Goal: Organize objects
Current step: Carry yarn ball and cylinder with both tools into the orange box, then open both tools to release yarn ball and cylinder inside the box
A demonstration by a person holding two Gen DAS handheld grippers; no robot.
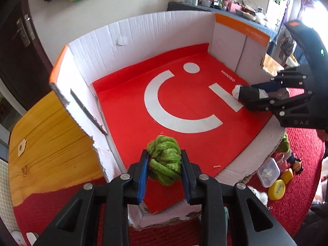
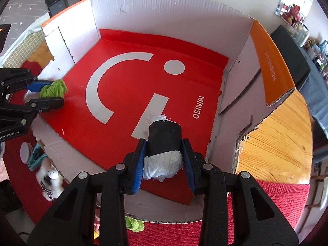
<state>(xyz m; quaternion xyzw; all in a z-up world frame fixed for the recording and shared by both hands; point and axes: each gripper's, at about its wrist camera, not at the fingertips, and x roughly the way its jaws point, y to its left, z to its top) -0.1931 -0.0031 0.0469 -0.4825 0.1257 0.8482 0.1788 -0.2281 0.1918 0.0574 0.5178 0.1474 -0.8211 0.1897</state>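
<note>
My left tongs (image 1: 165, 165) pinch the green yarn ball (image 1: 165, 160) over the near edge of the cardboard box (image 1: 143, 32); my right tongs (image 2: 164, 157) pinch a black roll stuffed with white paper (image 2: 164, 143) above the red liner (image 2: 127, 110). The yarn is loose and squashy, so I judge a strand could snag on my pads and drag it back out when I let go. The roll may tip or shed its ragged paper stuffing.
</note>
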